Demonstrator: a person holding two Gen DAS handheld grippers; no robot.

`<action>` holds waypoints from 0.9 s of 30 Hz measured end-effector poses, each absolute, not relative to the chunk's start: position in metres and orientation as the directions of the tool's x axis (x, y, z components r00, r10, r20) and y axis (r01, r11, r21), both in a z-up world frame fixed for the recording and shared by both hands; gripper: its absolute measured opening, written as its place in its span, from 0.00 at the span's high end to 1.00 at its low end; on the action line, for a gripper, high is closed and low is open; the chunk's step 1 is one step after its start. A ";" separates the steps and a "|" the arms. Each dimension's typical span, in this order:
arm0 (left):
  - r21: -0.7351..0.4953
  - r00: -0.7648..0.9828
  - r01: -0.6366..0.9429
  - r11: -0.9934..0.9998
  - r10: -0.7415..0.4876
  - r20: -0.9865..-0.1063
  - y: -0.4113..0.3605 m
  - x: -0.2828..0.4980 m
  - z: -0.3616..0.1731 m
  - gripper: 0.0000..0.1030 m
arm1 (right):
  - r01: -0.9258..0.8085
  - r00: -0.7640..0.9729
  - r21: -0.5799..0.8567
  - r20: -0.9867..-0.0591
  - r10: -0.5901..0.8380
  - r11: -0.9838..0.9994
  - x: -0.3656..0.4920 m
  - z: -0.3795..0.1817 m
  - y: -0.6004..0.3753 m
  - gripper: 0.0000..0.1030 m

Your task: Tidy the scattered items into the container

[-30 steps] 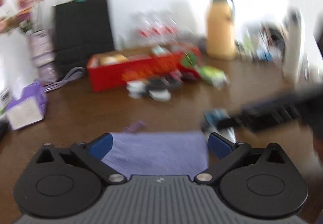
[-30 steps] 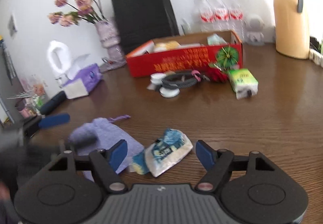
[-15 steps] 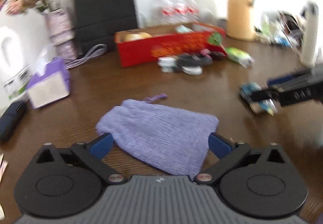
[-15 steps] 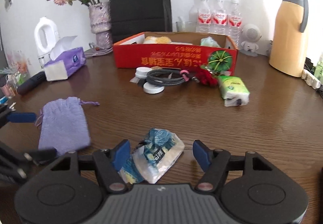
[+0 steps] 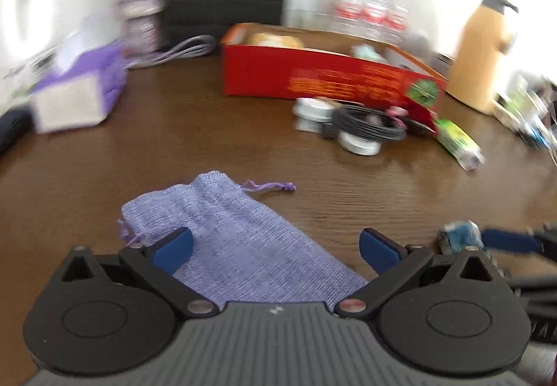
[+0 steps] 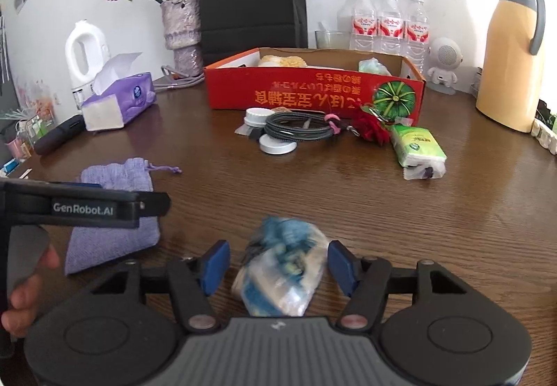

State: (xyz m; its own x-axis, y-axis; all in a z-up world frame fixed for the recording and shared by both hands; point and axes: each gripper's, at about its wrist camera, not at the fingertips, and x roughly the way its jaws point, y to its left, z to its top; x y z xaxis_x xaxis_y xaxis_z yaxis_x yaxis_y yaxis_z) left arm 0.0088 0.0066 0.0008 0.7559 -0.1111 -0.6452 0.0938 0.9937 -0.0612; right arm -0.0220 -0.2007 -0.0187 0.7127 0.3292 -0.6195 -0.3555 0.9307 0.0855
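A blue and clear snack packet (image 6: 282,267) lies on the brown table between the fingers of my right gripper (image 6: 279,264). Its jaws are closing around the packet; the right pad is at the wrapper's edge and a gap shows at the left pad. A purple drawstring pouch (image 5: 236,239) lies flat between the wide-open fingers of my left gripper (image 5: 276,246), touching neither pad. The pouch (image 6: 115,177) also shows left of the packet, partly under the left tool. The red cardboard box (image 6: 313,97) stands at the back with some items inside.
In front of the box lie a coiled cable (image 6: 299,131), white caps (image 6: 277,145), a red trinket (image 6: 372,130) and a green tissue pack (image 6: 417,149). A purple tissue box (image 6: 118,100), vase, black bag, water bottles and a yellow flask (image 6: 508,55) line the back.
My left gripper has swung round and come over the pouch, which now lies lengthwise between its fingers. The right gripper's fingers have narrowed around the packet.
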 end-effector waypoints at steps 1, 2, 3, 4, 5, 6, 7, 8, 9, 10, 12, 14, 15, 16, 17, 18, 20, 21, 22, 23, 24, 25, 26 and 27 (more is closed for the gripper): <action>-0.057 0.747 0.159 0.986 -0.158 -0.646 0.002 0.013 0.000 0.00 | -0.362 0.712 0.098 -0.613 0.343 0.927 -0.020 -0.019 -0.203 0.40; -0.055 0.735 0.226 0.973 -0.207 -0.645 -0.002 0.017 -0.001 0.00 | -0.376 0.707 0.113 -0.607 0.363 0.920 -0.018 -0.019 -0.205 0.40; -0.043 0.726 0.284 0.958 -0.244 -0.643 -0.006 0.021 -0.001 0.02 | -0.390 0.700 0.126 -0.603 0.383 0.912 -0.016 -0.018 -0.207 0.40; -0.023 0.733 0.314 0.949 -0.258 -0.629 -0.009 0.023 0.000 0.02 | -0.397 0.698 0.132 -0.600 0.392 0.908 -0.015 -0.017 -0.208 0.42; -0.005 0.745 0.332 0.943 -0.265 -0.612 -0.011 0.022 0.001 0.02 | -0.392 0.705 0.130 -0.594 0.388 0.911 -0.014 -0.016 -0.209 0.42; 0.005 0.755 0.338 0.941 -0.268 -0.598 -0.012 0.020 0.004 0.01 | -0.382 0.715 0.126 -0.588 0.379 0.916 -0.015 -0.014 -0.211 0.42; 0.003 0.762 0.335 0.942 -0.269 -0.589 -0.013 0.018 0.005 0.01 | -0.371 0.723 0.124 -0.584 0.370 0.920 -0.016 -0.012 -0.213 0.42; 0.000 0.765 0.326 0.945 -0.264 -0.588 -0.012 0.015 0.006 0.01 | -0.366 0.727 0.125 -0.580 0.368 0.922 -0.017 -0.010 -0.216 0.42; 0.001 0.768 0.307 0.952 -0.247 -0.591 -0.012 0.011 0.007 0.00 | -0.363 0.728 0.126 -0.579 0.366 0.923 -0.018 -0.009 -0.219 0.42; 0.005 0.770 0.276 0.961 -0.218 -0.600 -0.012 0.008 0.007 0.00 | -0.359 0.729 0.126 -0.580 0.362 0.925 -0.019 -0.009 -0.221 0.42; 0.025 0.766 0.207 0.978 -0.146 -0.626 -0.016 0.008 0.005 0.00 | -0.357 0.727 0.123 -0.586 0.358 0.926 -0.021 -0.011 -0.221 0.42; 0.046 0.781 0.129 0.991 -0.073 -0.620 -0.016 0.009 0.003 0.00 | -0.360 0.716 0.117 -0.601 0.354 0.926 -0.020 -0.015 -0.218 0.43; 0.050 0.782 0.105 0.993 -0.051 -0.621 -0.013 0.009 0.003 0.00 | -0.361 0.713 0.112 -0.607 0.351 0.926 -0.019 -0.017 -0.215 0.44; 0.051 0.775 0.094 0.994 -0.041 -0.630 -0.013 0.011 0.002 0.00 | -0.364 0.715 0.099 -0.607 0.346 0.926 -0.019 -0.018 -0.212 0.49; 0.047 0.772 0.090 0.995 -0.040 -0.634 -0.011 0.012 0.002 0.01 | -0.369 0.719 0.082 -0.606 0.340 0.926 -0.020 -0.017 -0.209 0.62; 0.042 0.769 0.093 0.995 -0.045 -0.638 -0.008 0.013 0.002 0.06 | -0.376 0.721 0.067 -0.605 0.337 0.924 -0.021 -0.017 -0.207 0.64; 0.025 0.772 0.093 0.995 -0.056 -0.633 -0.004 0.013 0.001 0.20 | -0.390 0.725 0.043 -0.600 0.336 0.920 -0.023 -0.018 -0.204 0.72; 0.023 0.779 0.101 0.995 -0.064 -0.624 -0.003 0.010 0.002 0.37 | -0.399 0.725 0.042 -0.597 0.343 0.916 -0.024 -0.018 -0.204 0.74; 0.024 0.784 0.114 0.993 -0.075 -0.617 -0.003 0.008 0.003 0.61 | -0.405 0.725 0.042 -0.594 0.349 0.913 -0.025 -0.019 -0.204 0.78; 0.023 0.786 0.119 0.993 -0.080 -0.613 -0.003 0.006 0.004 0.71 | -0.405 0.729 0.038 -0.590 0.348 0.913 -0.027 -0.019 -0.203 0.83; 0.023 0.787 0.116 0.993 -0.078 -0.612 -0.004 0.004 0.005 0.85 | -0.404 0.735 0.028 -0.585 0.343 0.914 -0.029 -0.018 -0.202 0.85; 0.027 0.793 0.105 0.994 -0.067 -0.605 -0.004 0.000 0.005 0.89 | -0.401 0.741 0.021 -0.580 0.338 0.916 -0.031 -0.018 -0.201 0.86; 0.031 0.801 0.090 0.995 -0.054 -0.597 -0.005 -0.003 0.006 0.91 | -0.399 0.744 0.022 -0.577 0.337 0.917 -0.032 -0.017 -0.202 0.87; 0.032 0.806 0.078 0.996 -0.044 -0.590 -0.005 -0.008 0.007 0.91 | -0.396 0.748 0.026 -0.571 0.339 0.918 -0.034 -0.015 -0.203 0.87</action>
